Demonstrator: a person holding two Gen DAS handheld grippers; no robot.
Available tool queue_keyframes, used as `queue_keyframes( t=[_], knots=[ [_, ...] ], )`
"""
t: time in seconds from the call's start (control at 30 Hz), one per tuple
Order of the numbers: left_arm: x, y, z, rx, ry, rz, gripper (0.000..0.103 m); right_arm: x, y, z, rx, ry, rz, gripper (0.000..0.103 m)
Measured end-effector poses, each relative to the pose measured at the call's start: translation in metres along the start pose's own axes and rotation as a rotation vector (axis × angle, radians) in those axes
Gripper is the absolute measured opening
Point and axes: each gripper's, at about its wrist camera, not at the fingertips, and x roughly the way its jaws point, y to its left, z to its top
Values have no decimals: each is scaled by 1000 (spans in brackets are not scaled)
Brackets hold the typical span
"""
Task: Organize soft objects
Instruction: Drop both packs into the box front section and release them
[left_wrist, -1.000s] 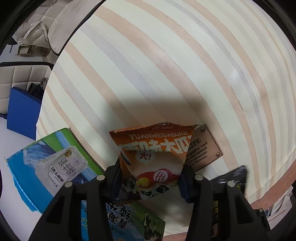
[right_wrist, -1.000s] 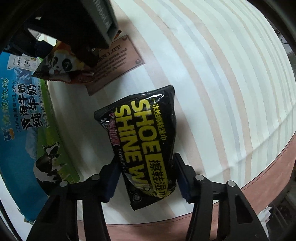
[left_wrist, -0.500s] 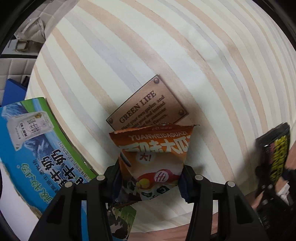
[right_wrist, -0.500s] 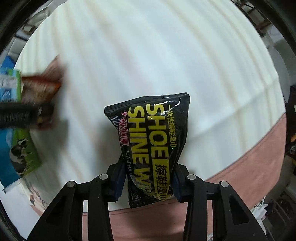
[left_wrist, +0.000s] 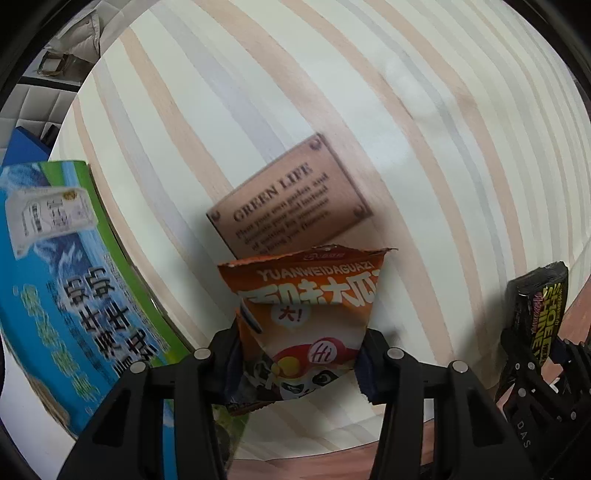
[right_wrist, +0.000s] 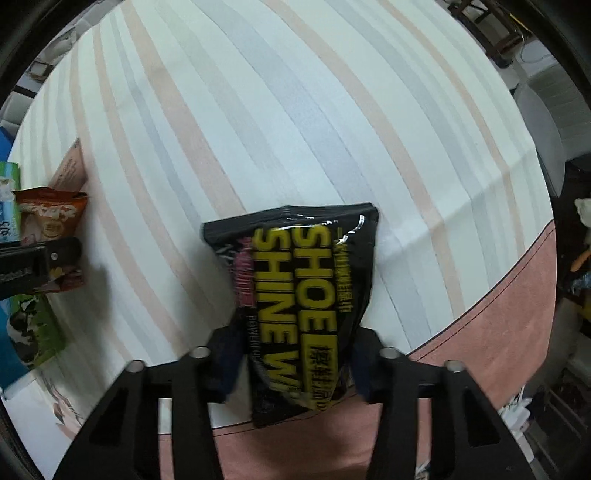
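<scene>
My left gripper (left_wrist: 299, 363) is shut on an orange snack packet (left_wrist: 306, 314) with a panda print and holds it above the striped tablecloth (left_wrist: 295, 110). My right gripper (right_wrist: 291, 363) is shut on a black shoe shine wipes packet (right_wrist: 303, 295) with yellow lettering, lifted over the cloth's near edge. The black packet shows at the right of the left wrist view (left_wrist: 543, 314). The orange packet and the left gripper show at the left of the right wrist view (right_wrist: 51, 229).
A blue and green milk carton box (left_wrist: 74, 277) lies on the cloth at the left. A brown "GREEN LIFE" patch (left_wrist: 291, 206) is on the cloth behind the orange packet. A pink cloth border (right_wrist: 498, 332) runs along the near right edge.
Both grippers have lifted and pulled back with their packets. The black packet rose off the cloth and swung away from the box; the orange packet moved back off the brown patch.
</scene>
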Motion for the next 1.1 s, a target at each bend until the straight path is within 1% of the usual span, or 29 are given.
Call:
queue_keyframes(
  t=[0.07, 0.13, 0.2, 0.27, 0.33, 0.47, 0.5, 0.57, 0.6, 0.63, 0.7, 0.73, 0.77, 0.8, 0.87, 1.0, 1.03, 1.1],
  knots=[
    [-6, -1, -8, -12, -20, -17, 46, -1, -3, -3, 9, 13, 23, 41],
    [-21, -1, -20, -36, -70, -47, 46, -7, -7, 2, 20, 20, 53, 40],
    [-42, 1, -37, -63, -132, -96, 46, -21, -12, 1, 9, -1, 77, 40],
    [-61, 6, -55, -90, -191, -130, 46, -43, -4, -7, -24, -35, 106, 40],
    [-84, 17, -82, -130, -263, -170, 46, -64, 1, -12, -58, -62, 124, 40],
    [-127, 46, -128, -218, -373, -232, 46, -116, 24, -35, -158, -131, 172, 40],
    [-140, 57, -135, -240, -396, -240, 46, -130, 31, -41, -188, -150, 182, 40],
    [-160, 84, -157, -283, -442, -230, 46, -150, 45, -48, -244, -174, 205, 40],
    [-163, 95, -165, -299, -455, -226, 46, -155, 33, -45, -262, -181, 214, 40],
    [-167, 107, -174, -318, -466, -221, 46, -172, 29, -47, -288, -190, 228, 40],
    [-173, 134, -189, -358, -480, -207, 46, -192, 55, -49, -341, -202, 260, 40],
    [-175, 139, -192, -375, -481, -203, 46, -197, 69, -56, -367, -209, 272, 40],
    [-171, 152, -197, -400, -483, -199, 46, -205, 87, -60, -400, -219, 285, 40],
    [-170, 165, -203, -421, -481, -196, 46, -208, 91, -64, -416, -223, 291, 40],
    [-160, 192, -207, -467, -461, -205, 46, -215, 124, -69, -463, -228, 305, 40],
    [-132, 234, -202, -539, -411, -278, 46, -208, 172, -73, -520, -209, 314, 40],
    [-127, 239, -201, -555, -398, -291, 47, -202, 184, -73, -532, -204, 311, 40],
    [-116, 249, -197, -579, -367, -296, 47, -194, 203, -72, -547, -191, 292, 40]
  ],
)
